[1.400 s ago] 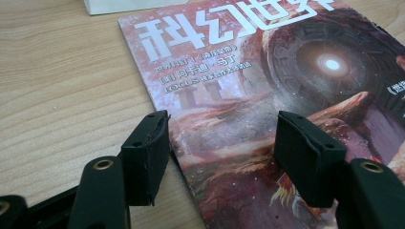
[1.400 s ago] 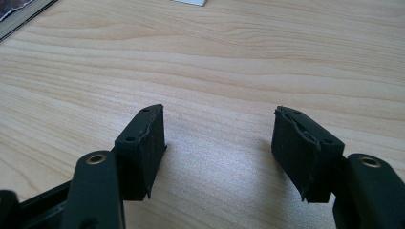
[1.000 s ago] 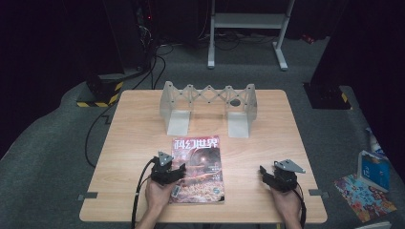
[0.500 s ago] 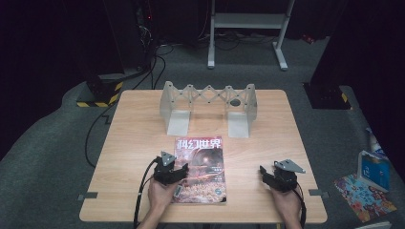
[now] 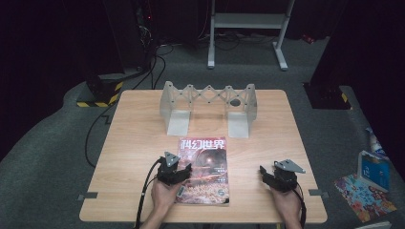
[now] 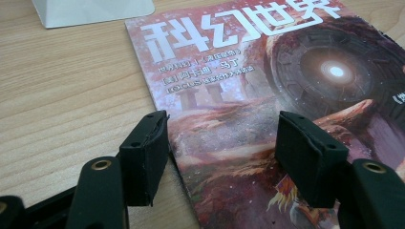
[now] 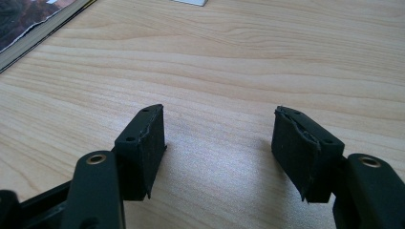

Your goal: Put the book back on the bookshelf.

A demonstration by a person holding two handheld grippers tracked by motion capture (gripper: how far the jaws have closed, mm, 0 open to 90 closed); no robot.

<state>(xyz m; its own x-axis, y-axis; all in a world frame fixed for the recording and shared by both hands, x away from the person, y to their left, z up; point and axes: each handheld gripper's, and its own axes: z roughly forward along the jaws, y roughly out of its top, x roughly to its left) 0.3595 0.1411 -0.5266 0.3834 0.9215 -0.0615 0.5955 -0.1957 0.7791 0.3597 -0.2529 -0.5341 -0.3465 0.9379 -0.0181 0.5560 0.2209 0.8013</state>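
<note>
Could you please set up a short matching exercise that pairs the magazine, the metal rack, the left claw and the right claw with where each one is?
Things:
1. magazine
2. metal rack
3. left claw
4. right claw

Places:
A. open above bare wood near the table's front right
B. standing at the back of the table
C. lying flat at the front middle
D. open over the magazine's left edge

Pairs: 1-C, 2-B, 3-D, 4-A

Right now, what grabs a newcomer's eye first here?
The bright red magazine lying flat near the front of the wooden table, with the left gripper open astride its left edge. Behind it stands a grey accordion-style rack; the right gripper rests open over bare wood.
</note>
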